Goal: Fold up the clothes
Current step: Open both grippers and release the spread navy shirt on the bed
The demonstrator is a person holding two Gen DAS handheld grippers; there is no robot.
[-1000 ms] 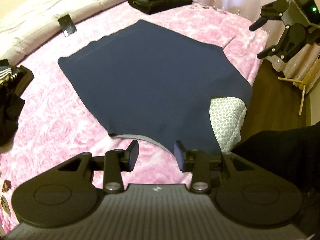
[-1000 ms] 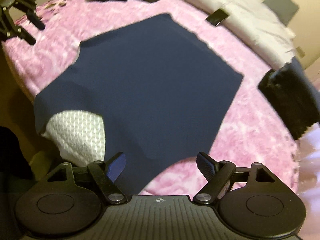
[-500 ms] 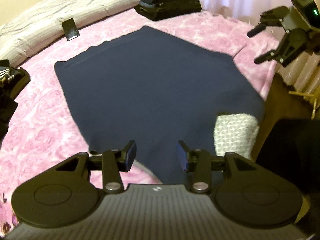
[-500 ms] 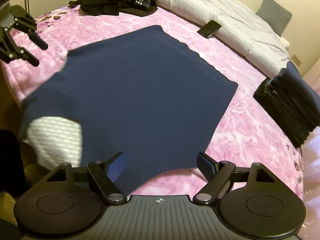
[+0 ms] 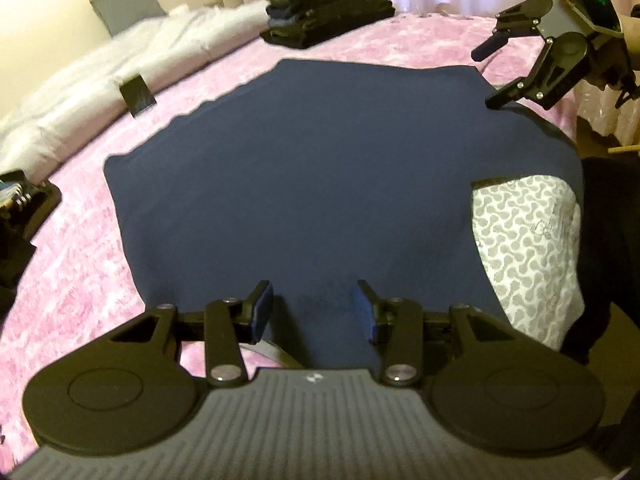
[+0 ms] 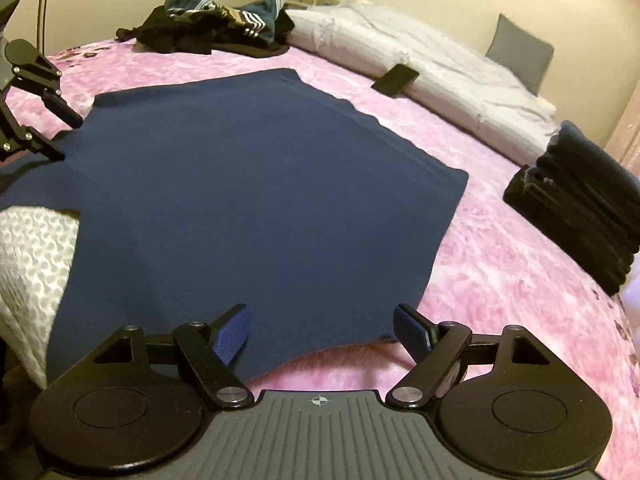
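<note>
Left gripper: my fingers stand partly apart, with nothing pinched. The log shows these jaws opened a little within the last second; the gap now sits over the near edge of the navy garment, pads clear of the cloth as far as I can tell.

Right gripper: fingers spread wide, empty. The left blue pad is over the navy cloth, the right pad is over the pink bedspread, and the garment's near corner lies between them. I cannot tell whether either pad touches fabric.

The garment lies spread flat on the bedspread, near edge toward both grippers. A white patterned cloth sits at the bed's near edge, partly tucked under the navy fabric.

Further out: a stack of folded dark clothes on the far side, a heap of unfolded clothes, a dark phone resting against the white duvet, and a grey pillow beyond.
</note>
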